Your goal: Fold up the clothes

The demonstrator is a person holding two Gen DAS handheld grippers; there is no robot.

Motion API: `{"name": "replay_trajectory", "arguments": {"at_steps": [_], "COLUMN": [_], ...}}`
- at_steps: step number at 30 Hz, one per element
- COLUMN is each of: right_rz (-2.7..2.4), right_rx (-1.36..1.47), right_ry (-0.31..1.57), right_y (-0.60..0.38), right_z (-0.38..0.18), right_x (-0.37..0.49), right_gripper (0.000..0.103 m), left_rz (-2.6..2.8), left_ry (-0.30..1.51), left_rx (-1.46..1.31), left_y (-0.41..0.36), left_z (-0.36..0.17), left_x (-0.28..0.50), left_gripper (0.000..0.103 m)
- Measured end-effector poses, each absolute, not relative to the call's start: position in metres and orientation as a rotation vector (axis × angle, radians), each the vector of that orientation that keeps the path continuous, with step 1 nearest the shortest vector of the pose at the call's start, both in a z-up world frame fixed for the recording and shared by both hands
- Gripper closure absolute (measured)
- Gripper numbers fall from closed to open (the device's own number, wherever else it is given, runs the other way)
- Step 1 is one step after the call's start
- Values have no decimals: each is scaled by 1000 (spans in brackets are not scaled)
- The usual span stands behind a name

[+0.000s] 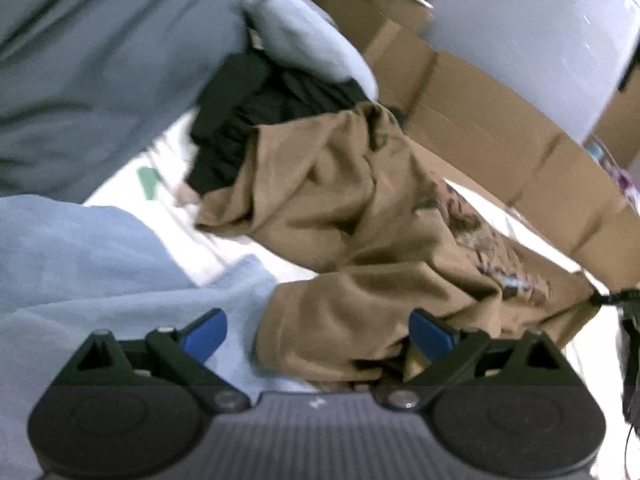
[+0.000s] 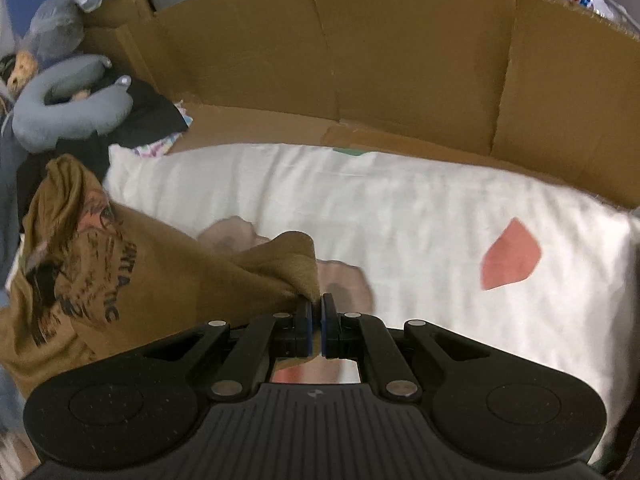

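A brown cardboard wall [image 2: 360, 52] curves around the far side of the white sheet [image 2: 400, 220], which carries a red patch [image 2: 510, 258] and serves as the working surface. At the sheet's left end, a grey neck pillow [image 2: 60, 108] rests on black clothing [image 2: 148, 112], crowding that corner. The tan T-shirt [image 2: 132, 280], printed with a dark graphic, lies bunched on the left part of the sheet. The right gripper [image 2: 316, 312] is low over the sheet, its jaws clamped on a fold of the shirt's edge. The left gripper [image 1: 316, 332] sits with its blue pads [image 1: 204, 334] spread wide; shirt fabric lies between them, ungripped, beside pale blue cloth [image 1: 100, 264].
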State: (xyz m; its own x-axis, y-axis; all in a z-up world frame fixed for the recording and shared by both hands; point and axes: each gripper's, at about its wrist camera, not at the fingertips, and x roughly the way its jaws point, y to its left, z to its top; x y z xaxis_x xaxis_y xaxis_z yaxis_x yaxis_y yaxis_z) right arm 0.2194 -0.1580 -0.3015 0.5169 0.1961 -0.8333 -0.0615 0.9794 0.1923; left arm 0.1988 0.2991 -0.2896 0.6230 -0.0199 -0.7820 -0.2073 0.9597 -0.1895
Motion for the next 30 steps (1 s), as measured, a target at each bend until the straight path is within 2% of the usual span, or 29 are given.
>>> {"name": "replay_trajectory", "arguments": {"at_steps": [11,13,14,15,16,17,22,25,27,30], "right_rz": [231,260,276,292,294,295,261,257,249,238], "right_rx": [45,35,32,29,41,52,161,222,255,305], "right_ry": [1029,989,963,936,915,894,896,908,916,928], "right_y": [-188,-188,-188,-188,-189,-189,-192,-195,-196,-199], "right_z": [-294,-297,-299,-301,-305,-308,-330,-338,-342,-349], "right_x": [178,165,158,152,146,140,122,120,119,119], "right_gripper": [102,102,101,101,101,101,100,95,86,64], "left_rz": [15,19,36,44,49,53,47,48,51,47], "left_ry": [1006,1009,1008,999,990,980,941,942,956,978], "left_rx": [-290,-283,-271,-267,-264,-262,-190,-193,-192,-164], "left_y": [253,252,252,253,256,258,256,262,264,263], "left_z": [-360,-372,-374,-372,-370,-367,-332,-309,-297,-282], "left_x": [221,220,220,219,219,219,199,179,167,151], "left_gripper": [6,19,35,66,81,87,91,91,92,96]}}
